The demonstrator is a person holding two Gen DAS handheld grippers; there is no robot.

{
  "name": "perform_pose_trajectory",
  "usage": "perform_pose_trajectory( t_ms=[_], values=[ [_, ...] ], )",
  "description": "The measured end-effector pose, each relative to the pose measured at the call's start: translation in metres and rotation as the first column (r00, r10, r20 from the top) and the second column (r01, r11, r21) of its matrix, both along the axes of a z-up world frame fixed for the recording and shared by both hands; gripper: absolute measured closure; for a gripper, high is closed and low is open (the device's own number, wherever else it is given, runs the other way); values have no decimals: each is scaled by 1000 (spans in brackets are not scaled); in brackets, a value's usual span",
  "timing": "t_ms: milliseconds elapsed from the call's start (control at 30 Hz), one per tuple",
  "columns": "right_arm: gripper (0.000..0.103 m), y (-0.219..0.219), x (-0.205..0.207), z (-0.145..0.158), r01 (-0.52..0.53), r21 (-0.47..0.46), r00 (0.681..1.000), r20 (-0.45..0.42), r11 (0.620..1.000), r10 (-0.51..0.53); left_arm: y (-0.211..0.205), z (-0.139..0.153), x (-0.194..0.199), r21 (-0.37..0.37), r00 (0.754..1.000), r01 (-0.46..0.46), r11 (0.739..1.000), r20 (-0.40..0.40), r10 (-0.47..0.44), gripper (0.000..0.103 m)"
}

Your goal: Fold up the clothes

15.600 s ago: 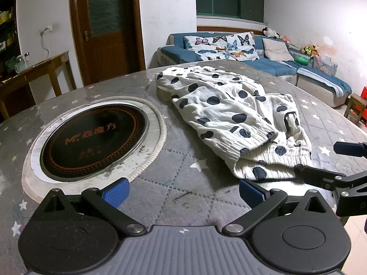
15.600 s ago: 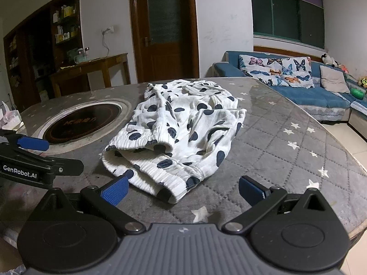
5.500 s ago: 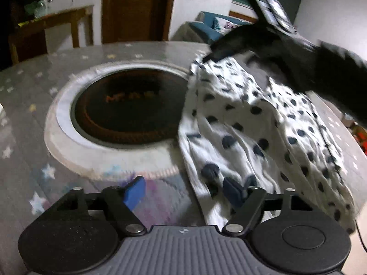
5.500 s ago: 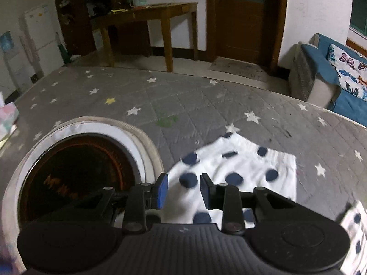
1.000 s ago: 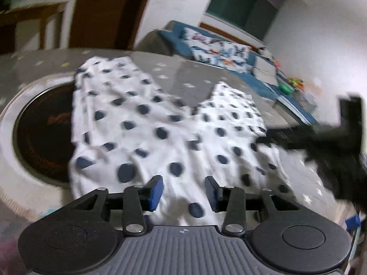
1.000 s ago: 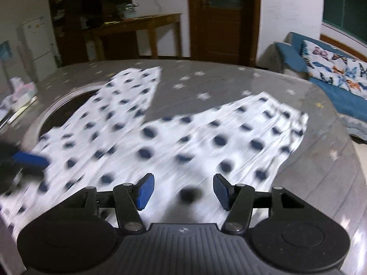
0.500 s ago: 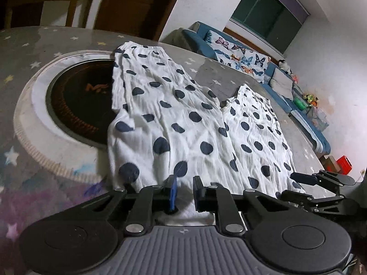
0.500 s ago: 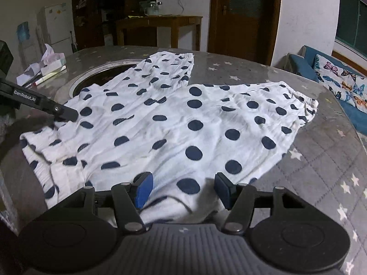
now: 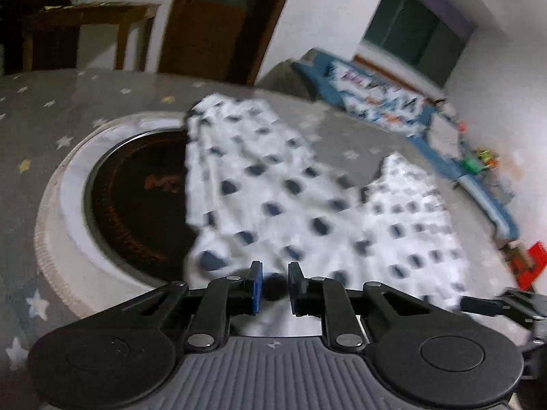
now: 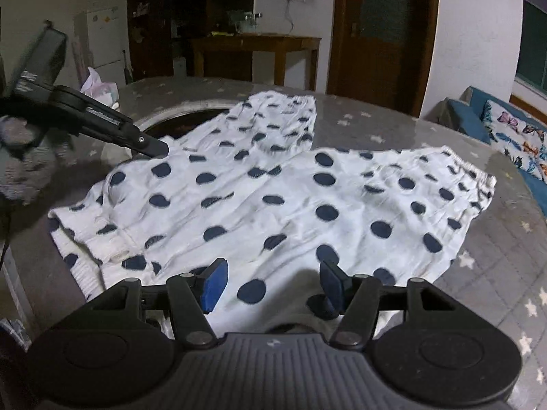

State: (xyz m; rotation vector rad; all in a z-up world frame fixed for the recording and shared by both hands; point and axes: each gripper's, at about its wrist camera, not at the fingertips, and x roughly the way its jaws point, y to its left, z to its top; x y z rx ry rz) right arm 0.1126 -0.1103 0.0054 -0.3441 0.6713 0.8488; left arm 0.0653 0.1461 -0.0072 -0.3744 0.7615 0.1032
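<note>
White trousers with dark blue dots (image 10: pixel 273 198) lie spread on the grey star-patterned table, two legs pointing away. In the left wrist view the trousers (image 9: pixel 301 205) are blurred. My left gripper (image 9: pixel 272 287) is shut on the near waist edge of the trousers and holds it slightly raised. In the right wrist view the left gripper (image 10: pixel 150 147) shows at the left, above the cloth's left edge. My right gripper (image 10: pixel 270 283) is open, its fingers astride the near edge of the trousers. The right gripper (image 9: pixel 478 304) also shows at the right of the left wrist view.
A round dark cooktop (image 9: pixel 136 198) with a pale ring is set in the table (image 10: pixel 495 273), partly under the left trouser leg. A tissue pack (image 10: pixel 99 89) sits at the far left. A blue sofa (image 9: pixel 393 112), wooden side table (image 10: pixel 256 48) and door stand beyond.
My left gripper, closed on the waist edge, has lifted and moved, blurring its view and rumpling the cloth's left side. My right gripper has stayed open at the near edge.
</note>
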Motion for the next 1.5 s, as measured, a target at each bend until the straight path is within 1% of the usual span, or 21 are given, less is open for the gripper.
perform_pose_trajectory(
  t_ms=[33,133,200,333,400,467,533,600,633,667,700,833,900,933,1067,1133,1200,1300,1333,1400,1500],
  values=[
    [42,0,-1,-2,-2,-9,1000,-3,1000,2,5,-4,-2,-9,1000,-14,1000,-7,14,89],
    [42,-3,-5,0,-4,-25,1000,3,1000,4,16,-4,-11,-12,998,-55,998,-5,55,88],
    [43,-2,-9,8,-20,-16,1000,8,1000,21,18,-1,-14,-8,998,-62,998,-5,62,88],
    [44,16,-31,23,-143,7,989,25,990,143,9,14,-15,34,998,-44,998,39,43,87],
    [44,29,-43,25,-220,7,975,28,976,220,4,18,-13,51,998,-33,998,54,30,87],
    [46,43,-56,24,-299,-3,954,28,954,299,1,20,-9,57,998,-20,998,58,16,87],
    [51,59,-68,22,-374,-21,927,26,927,375,-2,18,-5,70,999,-9,997,50,6,87],
    [53,71,-75,16,-416,-52,908,29,908,418,-1,13,-2,75,999,-4,997,33,2,87],
    [55,76,-78,13,-428,-68,902,33,901,431,-1,11,-1,73,1000,-4,997,23,3,87],
    [62,80,-79,11,-436,-80,898,37,897,439,1,9,-1,71,1000,-5,997,17,4,87],
    [65,82,-80,10,-440,-87,895,42,894,444,2,7,0,68,1000,-6,998,11,5,87],
    [72,90,-84,6,-456,-110,884,62,883,464,3,3,-1,67,1000,0,998,2,0,87],
    [85,90,-84,6,-461,-103,881,60,881,468,4,2,-1,67,1000,-1,998,-2,1,87],
    [94,88,-83,8,-459,-87,884,53,884,464,4,1,-1,67,1000,-3,998,-3,3,87],
    [98,80,-77,19,-442,-17,896,28,897,443,7,1,-2,68,1000,-12,998,-4,12,87],
    [98,77,-74,24,-442,11,897,8,897,442,8,0,-1,72,1000,-20,997,-7,21,87],
    [98,77,-76,22,-460,15,888,1,888,460,10,-2,0,75,999,-29,997,-13,30,87],
    [98,81,-76,9,-490,-7,871,-34,872,489,11,-4,1,101,999,-35,994,-18,37,87],
    [96,83,-78,6,-500,-19,866,-33,866,500,11,-4,2,113,999,-38,993,-19,41,87],
    [89,83,-82,6,-512,-23,859,-23,859,511,13,-3,2,127,998,-49,991,-24,52,87],
    [87,80,-84,14,-529,2,849,-28,849,528,16,3,1,143,997,-67,987,-15,70,87]
  ],
)
